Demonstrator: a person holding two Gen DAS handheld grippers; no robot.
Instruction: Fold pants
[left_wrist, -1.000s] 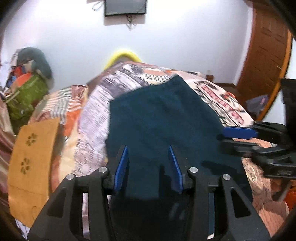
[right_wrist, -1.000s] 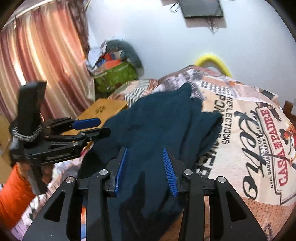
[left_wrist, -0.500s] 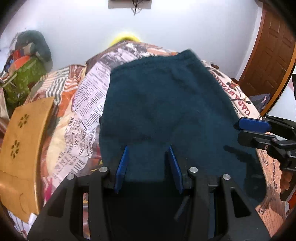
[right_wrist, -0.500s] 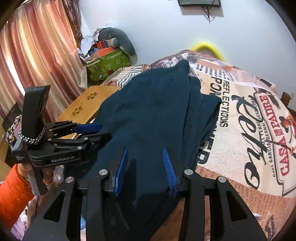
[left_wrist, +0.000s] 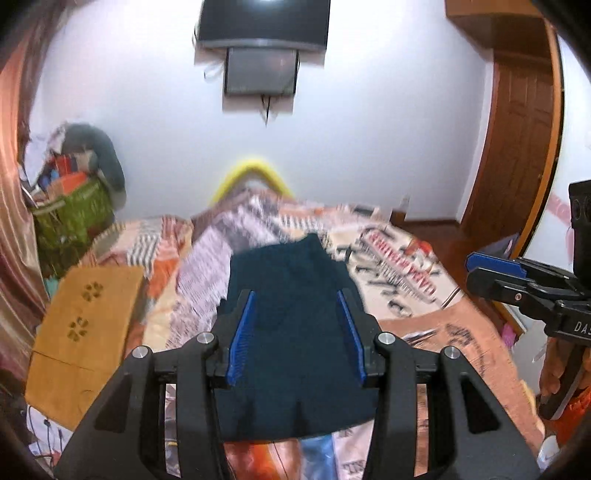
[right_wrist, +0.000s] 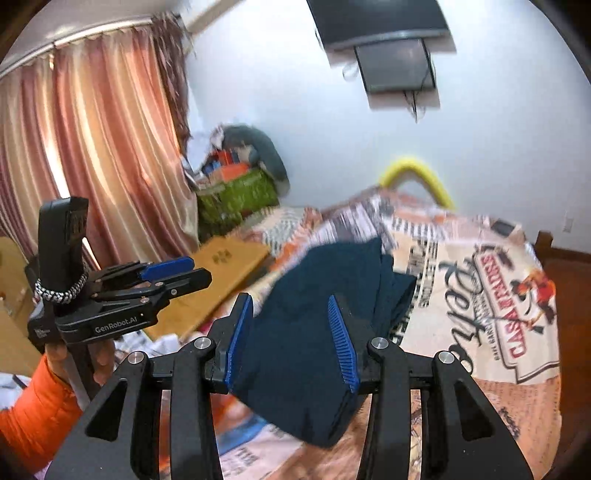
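We held our left gripper (left_wrist: 295, 332) and right gripper (right_wrist: 291, 338) above the bedspread (right_wrist: 480, 295), jaws apart and empty. The folded navy pants (left_wrist: 291, 343) lay near its front edge; a careless pass could snag and undo the fold.

The left gripper (left_wrist: 295, 332) points forward and somewhat downward, its blue-padded fingers (left_wrist: 242, 332) standing apart with nothing pressed between them. The right gripper (right_wrist: 291, 339) is angled the same way, its jaws likewise parted and gripping nothing. Seen from the right wrist view, a hand (right_wrist: 79, 360) in an orange sleeve (right_wrist: 35, 413) grasps the left gripper's handle, held upright.
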